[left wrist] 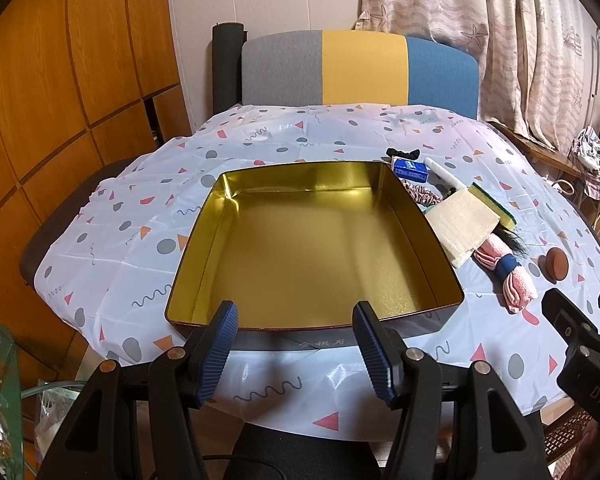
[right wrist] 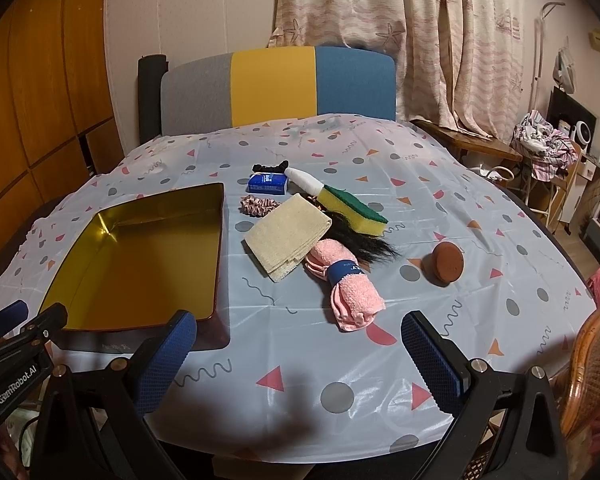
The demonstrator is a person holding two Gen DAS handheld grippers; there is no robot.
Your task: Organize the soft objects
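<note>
Hovering at the near table edge, both grippers empty; left gripper (left wrist: 296, 350) has its jaws apart, nothing between them, aimed at the gold tin (left wrist: 260, 322) whose near rim sits just beyond its fingertips; right gripper (right wrist: 300, 360) also has its jaws spread wide, nothing between, only bare tablecloth (right wrist: 440, 184) under the gap; tin (right wrist: 214, 264) lies left of the right gripper, interior empty; soft things are piled right of the tin, none inside it; pink rolled towel (right wrist: 350, 296) with a blue band lies nearest, just beyond the right gripper's fingertips, not touched; beige folded cloth (right wrist: 284, 236) beside the towel, toward the tin; black hair piece (right wrist: 364, 242) pokes out between cloth and towel; yellow-green sponge (right wrist: 352, 210) behind it, overlapping a white tube (right wrist: 304, 178); pink scrunchie (right wrist: 256, 205) behind the cloth; blue pack (right wrist: 267, 184) and black scrunchie (right wrist: 268, 168) farthest back; brown round puff (right wrist: 446, 266) sits apart, right of the towel; striped chair (right wrist: 276, 84) stands behind the table.
</note>
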